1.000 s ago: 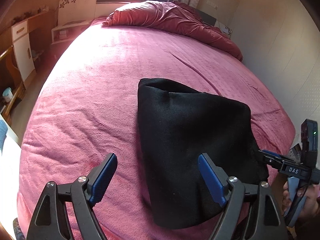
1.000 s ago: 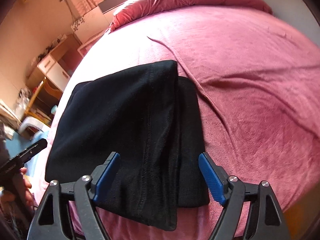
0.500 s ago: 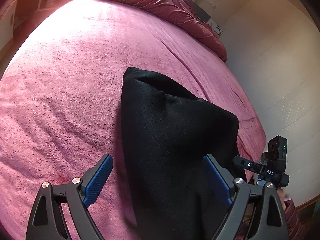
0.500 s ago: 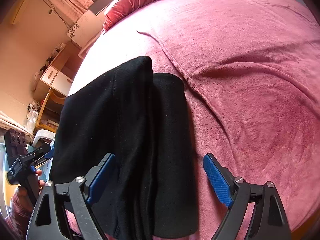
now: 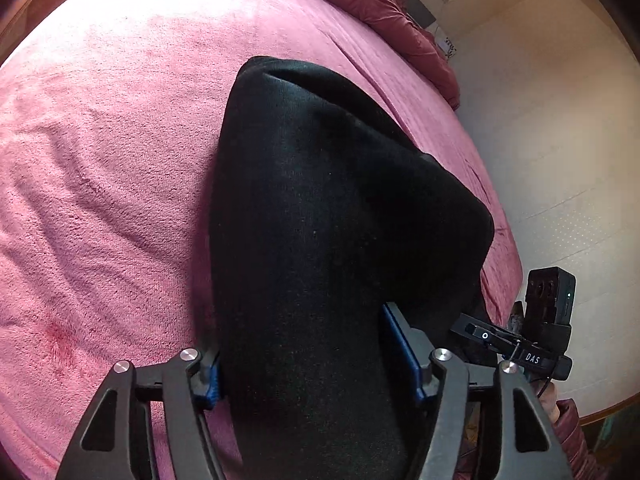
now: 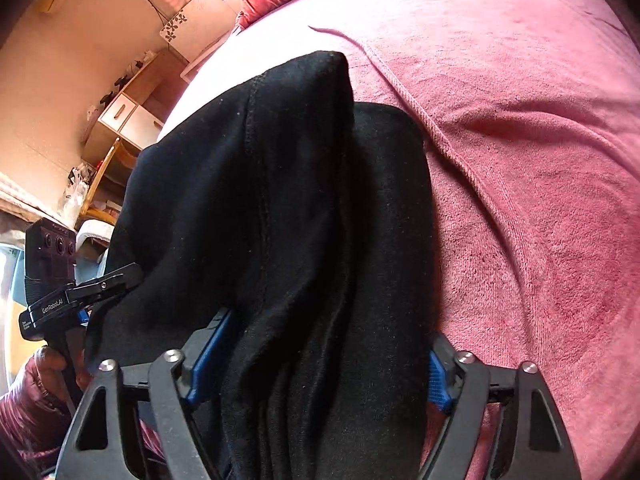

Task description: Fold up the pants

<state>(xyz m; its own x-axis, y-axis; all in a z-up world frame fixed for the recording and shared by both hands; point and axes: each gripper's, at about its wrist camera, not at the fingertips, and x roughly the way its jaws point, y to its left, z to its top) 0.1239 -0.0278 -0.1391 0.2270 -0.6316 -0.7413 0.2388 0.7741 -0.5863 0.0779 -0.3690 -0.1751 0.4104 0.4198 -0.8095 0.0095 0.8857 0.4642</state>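
Note:
The black pants (image 5: pixel 328 208) lie folded in a thick bundle on the pink bed (image 5: pixel 100 160). My left gripper (image 5: pixel 316 364) has its blue pads on either side of the bundle's near end, closed in on the cloth. In the right wrist view the pants (image 6: pixel 280 200) show a seam and layered edges, and my right gripper (image 6: pixel 320 364) likewise squeezes the near end between its pads. Each gripper shows in the other's view: the right one (image 5: pixel 516 344) and the left one (image 6: pixel 76 296), both at the bundle's near corners.
A crumpled red duvet (image 5: pixel 384 4) lies at the head of the bed. A cream wall (image 5: pixel 560 140) runs along the bed's right side. A wooden desk with drawers (image 6: pixel 120 120) and a chair stand to the left of the bed.
Both grippers moved forward and down onto the near end of the pants, and their jaws narrowed from wide open to clamping the cloth.

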